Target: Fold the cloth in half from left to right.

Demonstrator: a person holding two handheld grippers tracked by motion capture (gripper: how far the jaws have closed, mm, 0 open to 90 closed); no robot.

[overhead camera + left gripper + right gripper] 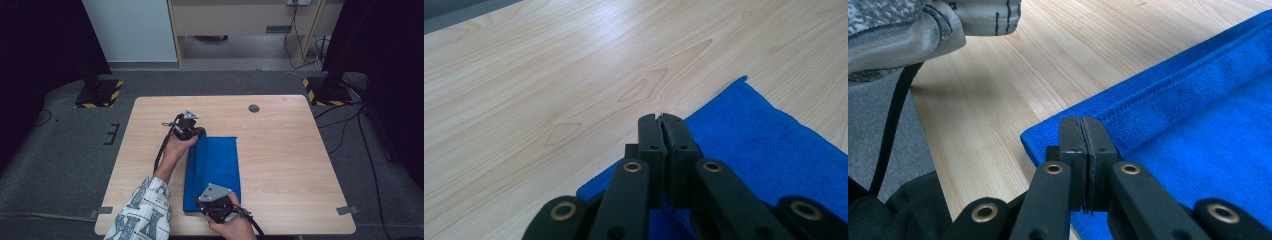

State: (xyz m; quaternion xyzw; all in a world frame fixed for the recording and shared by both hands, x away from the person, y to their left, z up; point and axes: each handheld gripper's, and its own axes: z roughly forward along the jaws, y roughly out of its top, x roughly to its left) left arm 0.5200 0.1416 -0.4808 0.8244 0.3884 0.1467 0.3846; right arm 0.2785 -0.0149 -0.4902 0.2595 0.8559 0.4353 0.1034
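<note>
Closest to the high camera, my right tongs (216, 198) sit at the near left corner of the blue cloth (215, 165), with the hand (234, 226) behind them at the bottom edge. That cloth lies folded into a long rectangle near the middle of the wooden surface (285, 150), running away from me. My left tongs (189, 127) are at its far left corner, held by the left hand (175, 147), whose patterned sleeve (145, 210) comes in from below. A small dark round cap (254, 108) sits in the surface farther back.

From the left gripper view, I see the two black jaws pressed together with barely a seam between them. They are over the corner of the cloth (769, 140), but whether any fabric is pinched I cannot tell (the tips hide the spot). Bare wood (549, 75) stretches beyond.

From the right gripper view, the jaws are likewise closed tight, right at the hemmed corner of the cloth (1198, 115). Again I cannot tell if fabric is caught. The patterned sleeve (923, 25) hangs at the upper left.
</note>
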